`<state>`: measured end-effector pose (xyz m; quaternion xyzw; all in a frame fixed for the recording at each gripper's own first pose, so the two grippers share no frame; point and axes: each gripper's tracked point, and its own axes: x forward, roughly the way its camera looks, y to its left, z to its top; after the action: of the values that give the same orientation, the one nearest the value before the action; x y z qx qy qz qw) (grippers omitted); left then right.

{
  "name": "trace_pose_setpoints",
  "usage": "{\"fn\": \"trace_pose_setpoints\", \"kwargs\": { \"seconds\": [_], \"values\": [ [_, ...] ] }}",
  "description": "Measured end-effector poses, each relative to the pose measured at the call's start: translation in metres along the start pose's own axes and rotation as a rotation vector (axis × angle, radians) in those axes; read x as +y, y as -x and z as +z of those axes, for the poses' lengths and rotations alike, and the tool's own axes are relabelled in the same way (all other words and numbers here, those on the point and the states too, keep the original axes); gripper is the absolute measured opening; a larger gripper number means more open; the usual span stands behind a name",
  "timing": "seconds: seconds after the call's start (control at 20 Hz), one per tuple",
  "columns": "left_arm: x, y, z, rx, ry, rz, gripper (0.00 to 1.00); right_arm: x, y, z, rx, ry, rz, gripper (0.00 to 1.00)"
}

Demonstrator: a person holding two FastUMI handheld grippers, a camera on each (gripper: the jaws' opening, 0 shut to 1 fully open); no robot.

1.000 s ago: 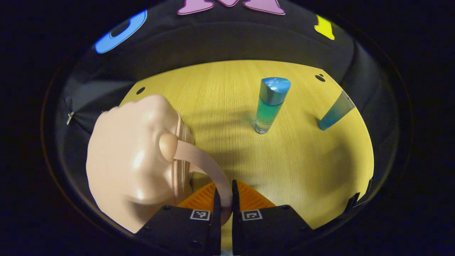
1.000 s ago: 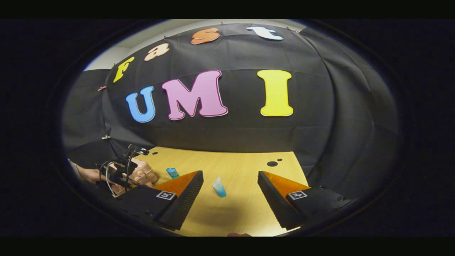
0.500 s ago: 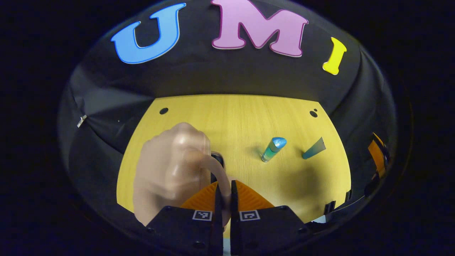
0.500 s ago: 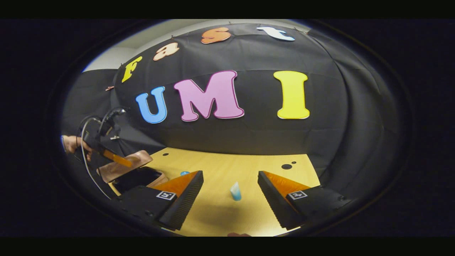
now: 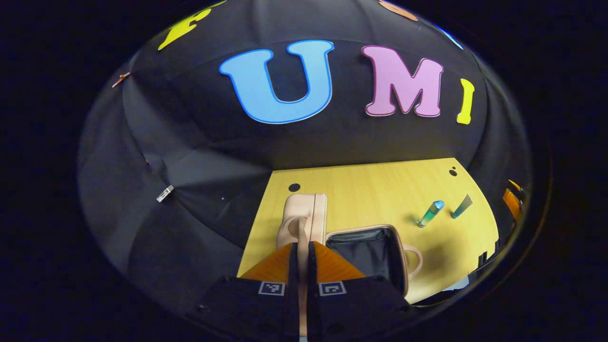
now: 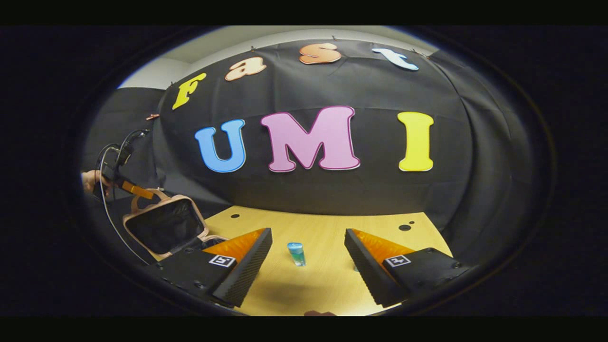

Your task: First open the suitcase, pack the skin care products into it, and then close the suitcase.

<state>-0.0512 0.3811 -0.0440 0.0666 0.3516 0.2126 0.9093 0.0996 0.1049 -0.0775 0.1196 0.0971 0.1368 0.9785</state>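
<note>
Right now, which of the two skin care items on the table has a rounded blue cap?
The bottle, the one nearer the open suitcase. The tube beside it tapers to a flat grey end instead.

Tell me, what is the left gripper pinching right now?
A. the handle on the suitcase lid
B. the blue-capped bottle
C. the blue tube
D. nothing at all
A: in the left gripper view the left gripper is closed on the handle of the lid, raised above the suitcase.
</note>
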Motion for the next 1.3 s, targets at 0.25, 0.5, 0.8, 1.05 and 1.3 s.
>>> {"fn": "trace_pose_setpoints", "kwargs": {
  "seconds": [0.25,0.5,0.8,1.05,1.3],
  "values": [
    [0.096,-0.058,-0.016,-0.018,-0.022,0.069,0.12,0.026,0.001,-0.004,0.007,-0.014,-0.081,0.98],
    [0.168,-0.138,-0.075,0.061,-0.006,0.100,0.12,0.032,0.006,-0.018,0.035,0.008,-0.218,0.98],
    [0.196,-0.199,-0.141,0.168,0.131,0.090,0.13,0.031,0.005,-0.008,0.047,0.039,-0.277,0.98],
    [0.203,-0.228,-0.175,0.238,0.143,0.126,0.21,0.022,0.003,-0.023,0.086,0.027,-0.342,0.98],
    [0.198,-0.222,-0.165,0.174,0.197,0.103,0.30,0.019,0.004,-0.037,0.112,0.045,-0.353,0.98]
  ]
}}
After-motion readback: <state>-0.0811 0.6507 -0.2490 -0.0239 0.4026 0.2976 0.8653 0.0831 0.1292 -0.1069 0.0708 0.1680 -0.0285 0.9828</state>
